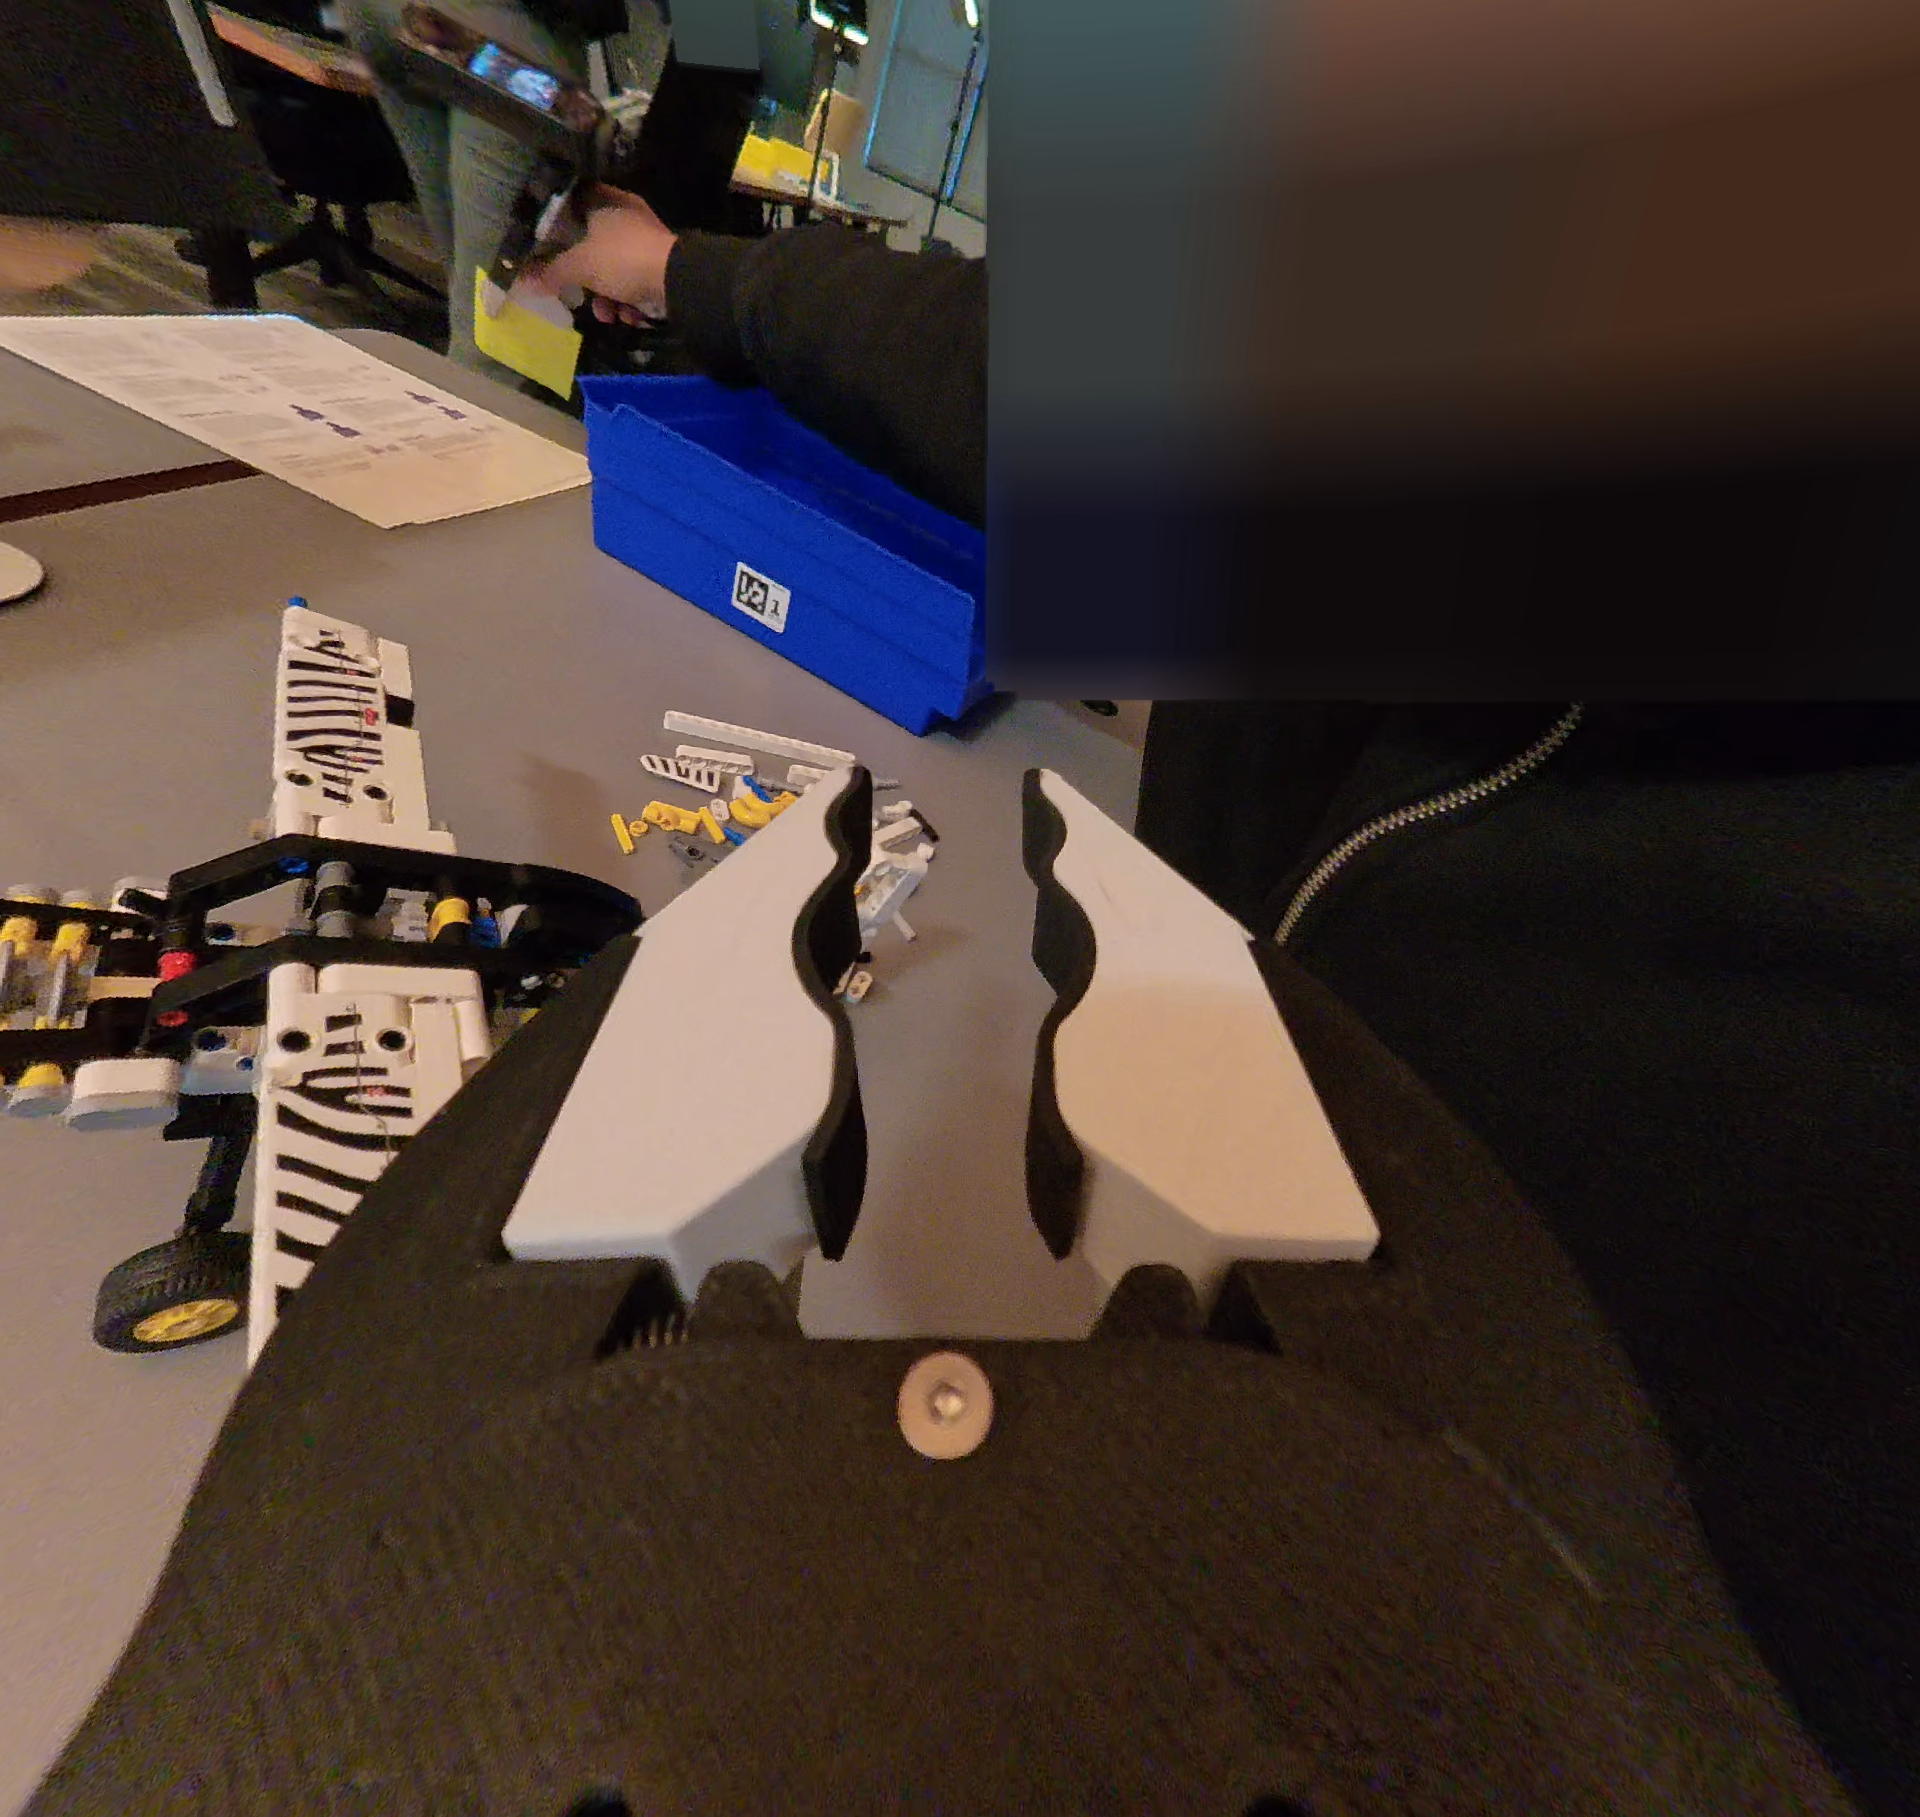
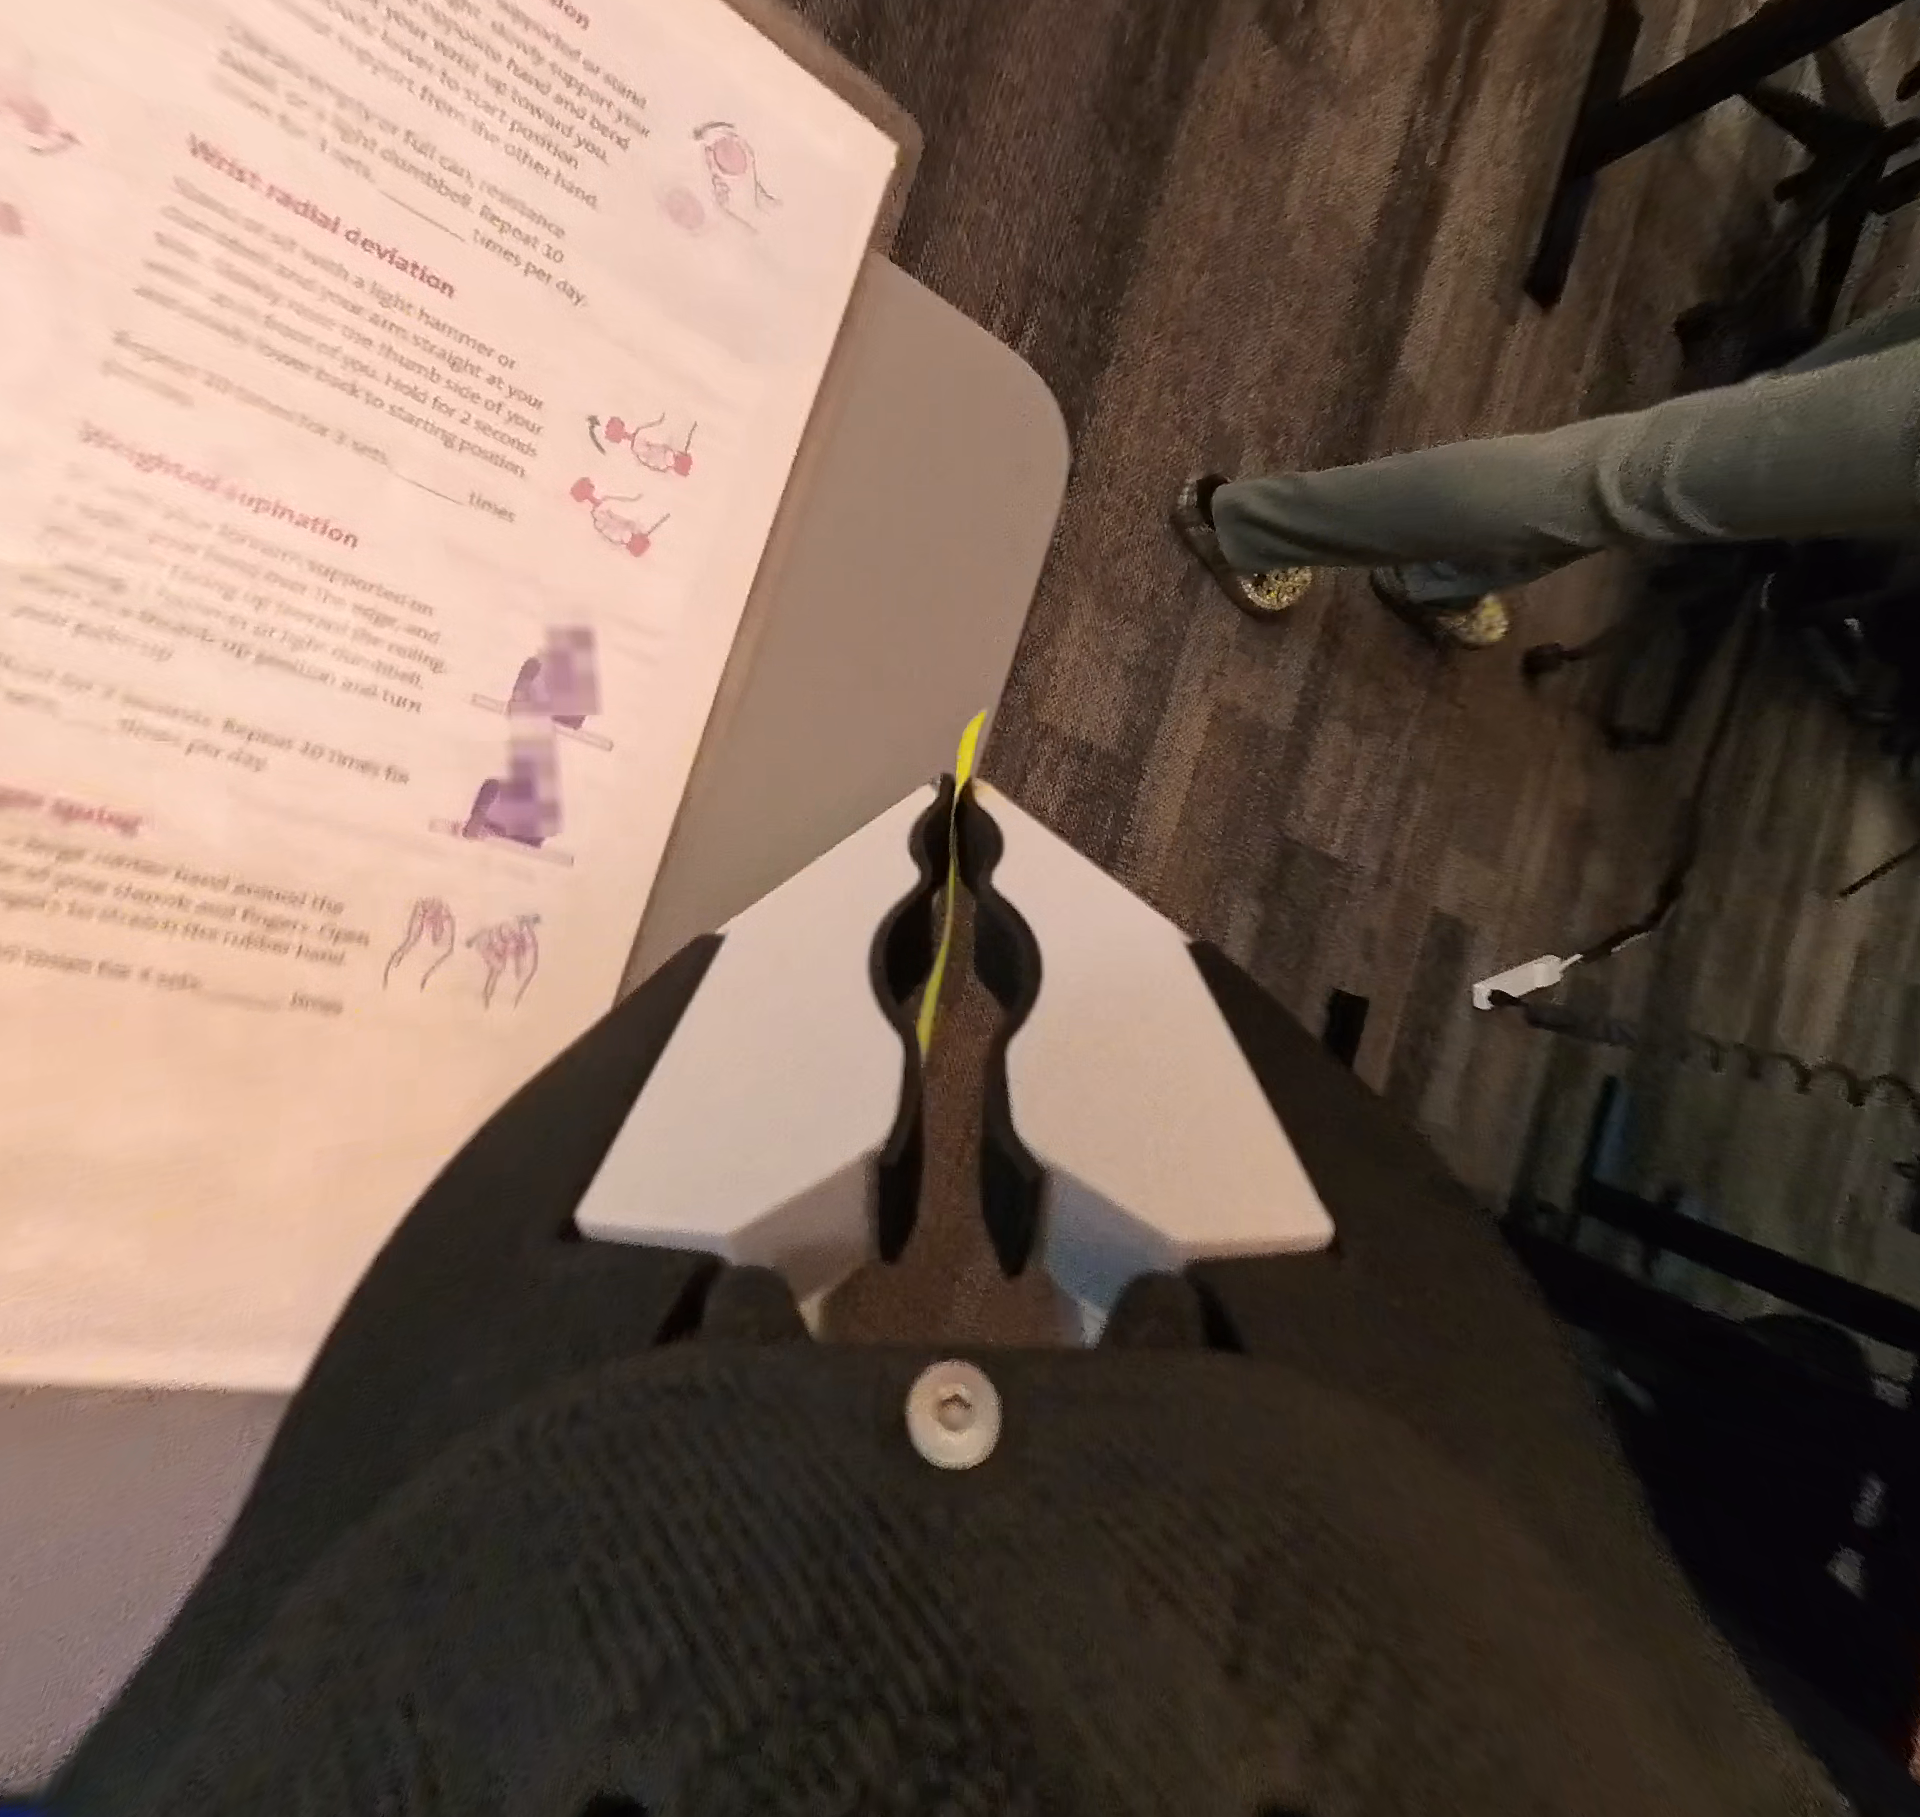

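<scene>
On my left sits a zebra-striped brick model (image 1: 343, 1071) on the desk (image 1: 499, 624). My left gripper (image 1: 945, 791) hangs with jaws apart and empty over loose small bricks (image 1: 727, 811), hard, light, likely to skitter. My right gripper (image 2: 956, 801) pinches a thin yellow paper slip (image 2: 968, 744) edge-on beyond the desk corner; it looks flimsy, best held near its edge.
</scene>
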Demonstrator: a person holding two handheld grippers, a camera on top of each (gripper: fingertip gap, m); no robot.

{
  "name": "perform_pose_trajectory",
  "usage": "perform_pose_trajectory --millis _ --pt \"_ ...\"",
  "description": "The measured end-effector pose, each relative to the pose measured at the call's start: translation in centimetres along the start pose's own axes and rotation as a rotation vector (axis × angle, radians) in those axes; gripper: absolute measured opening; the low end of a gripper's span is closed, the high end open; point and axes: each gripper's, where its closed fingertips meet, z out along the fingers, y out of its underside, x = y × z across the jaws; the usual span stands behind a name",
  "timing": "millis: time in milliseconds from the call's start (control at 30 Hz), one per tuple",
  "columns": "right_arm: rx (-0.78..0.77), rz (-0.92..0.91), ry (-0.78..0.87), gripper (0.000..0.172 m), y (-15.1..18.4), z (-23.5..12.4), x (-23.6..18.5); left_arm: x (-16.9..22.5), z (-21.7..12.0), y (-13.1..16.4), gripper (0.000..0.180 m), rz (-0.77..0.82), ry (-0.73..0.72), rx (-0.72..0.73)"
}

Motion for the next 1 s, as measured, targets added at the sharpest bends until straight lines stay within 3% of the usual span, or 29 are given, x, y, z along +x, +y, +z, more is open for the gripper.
perform_pose_trajectory --millis 100,200,267,567,667,800,900,1000 --pt "-0.016 -0.06 0.009 0.0 -1.2 1.6 -1.0 -0.7 0.7 0.3 0.026 -0.012 0.005 -0.028" --pt "-0.018 -0.096 -0.037 0.026 -2.1 2.2 -2.7 -0.9 1.4 0.6 0.026 -0.028 0.032 -0.047" --pt "-0.025 -0.102 -0.06 0.03 -2.3 2.2 -3.4 -1.2 1.6 0.7 0.026 -0.031 0.035 -0.059" --pt "0.054 0.018 -0.175 0.047 -3.1 -2.4 -4.0 0.1 0.6 -0.2 0.025 -0.019 0.045 0.004" --pt "0.161 0.071 -0.236 0.045 -4.4 -6.2 -4.8 1.2 0.0 -0.7 0.023 -0.013 0.051 0.04" --pt "0.353 0.032 -0.32 0.043 -5.6 -14.6 -8.5 2.8 -0.7 -0.7 0.024 0.003 0.043 0.069" --pt "0.508 -0.071 -0.298 0.043 -4.2 -22.5 -12.3 3.9 -0.8 -0.7 0.025 0.031 0.024 0.096" --pt "0.67 -0.072 -0.401 0.045 -1.3 -31.2 -18.5 4.7 -0.3 -0.5 0.025 0.069 -0.009 0.103"
